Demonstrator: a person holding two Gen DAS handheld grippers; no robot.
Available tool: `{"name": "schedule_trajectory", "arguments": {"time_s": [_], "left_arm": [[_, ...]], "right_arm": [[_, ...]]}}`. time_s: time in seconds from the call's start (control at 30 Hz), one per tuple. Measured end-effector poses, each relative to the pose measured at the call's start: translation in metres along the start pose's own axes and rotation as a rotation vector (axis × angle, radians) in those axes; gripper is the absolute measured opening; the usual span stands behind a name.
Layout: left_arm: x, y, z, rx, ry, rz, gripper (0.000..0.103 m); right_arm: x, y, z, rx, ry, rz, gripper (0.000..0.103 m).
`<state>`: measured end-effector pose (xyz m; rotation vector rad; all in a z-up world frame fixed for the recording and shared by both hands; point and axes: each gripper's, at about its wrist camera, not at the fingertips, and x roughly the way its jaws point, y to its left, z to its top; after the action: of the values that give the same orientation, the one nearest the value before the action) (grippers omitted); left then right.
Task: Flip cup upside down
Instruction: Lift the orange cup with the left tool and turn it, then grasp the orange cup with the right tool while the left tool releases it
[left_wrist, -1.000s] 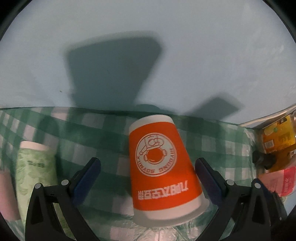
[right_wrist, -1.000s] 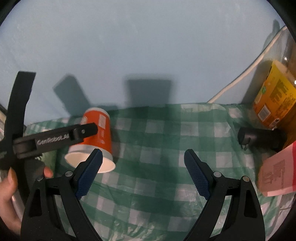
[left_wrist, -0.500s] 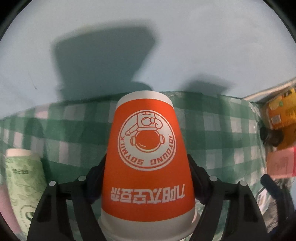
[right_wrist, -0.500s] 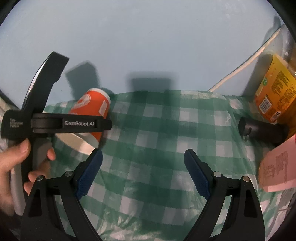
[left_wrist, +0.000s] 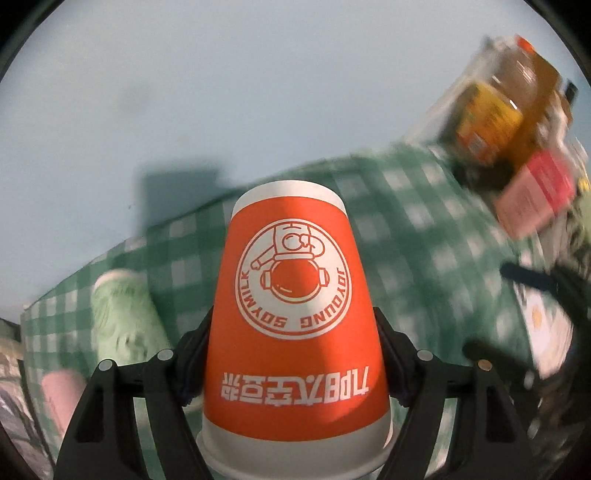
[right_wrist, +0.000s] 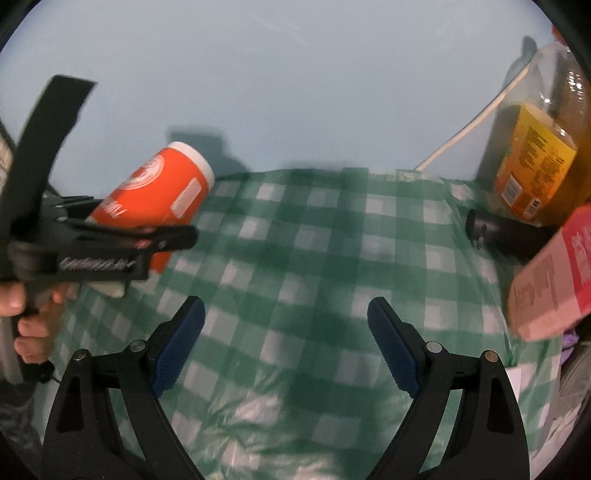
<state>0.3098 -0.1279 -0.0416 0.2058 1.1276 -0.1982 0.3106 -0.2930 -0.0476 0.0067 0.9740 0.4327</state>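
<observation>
An orange paper cup (left_wrist: 295, 314) with a white astronaut logo fills the middle of the left wrist view, base pointing away, rim toward the camera. My left gripper (left_wrist: 293, 354) is shut on its sides and holds it off the green checked cloth (left_wrist: 424, 251). In the right wrist view the cup (right_wrist: 155, 199) hangs tilted at the left in the left gripper (right_wrist: 110, 240). My right gripper (right_wrist: 286, 332) is open and empty above the cloth (right_wrist: 314, 258).
A green cup (left_wrist: 125, 317) and a pink cup (left_wrist: 62, 398) lie at the left. At the right stand a juice bottle (right_wrist: 535, 162), a pink carton (right_wrist: 550, 273) and a dark cylinder (right_wrist: 506, 232). A pale blue wall rises behind the table.
My left gripper closed on the orange cup, lifted it off the cloth and tilted it. The right gripper stayed open and nearly still.
</observation>
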Motion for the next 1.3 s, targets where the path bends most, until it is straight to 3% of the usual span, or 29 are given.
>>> {"name": "schedule_trajectory", "arguments": {"time_s": [0.5, 0.97, 1.07, 1.3], "left_arm": [[-0.021, -0.002, -0.114, 0.022, -0.022, -0.076, 0.078], [0.002, 0.006, -0.124, 0.009, 0.039, -0.088, 0.079], [0.001, 0.006, -0.124, 0.007, 0.041, -0.088, 0.085], [-0.012, 0.008, -0.121, 0.007, 0.023, -0.081, 0.085]], "right_arm": [[-0.016, 0.056, -0.065, -0.038, 0.018, 0.053, 0.089], [0.006, 0.082, -0.078, -0.03, 0.078, 0.082, 0.089], [0.006, 0.083, -0.077, -0.03, 0.076, 0.081, 0.089], [0.003, 0.085, -0.076, -0.019, 0.067, 0.088, 0.089]]}}
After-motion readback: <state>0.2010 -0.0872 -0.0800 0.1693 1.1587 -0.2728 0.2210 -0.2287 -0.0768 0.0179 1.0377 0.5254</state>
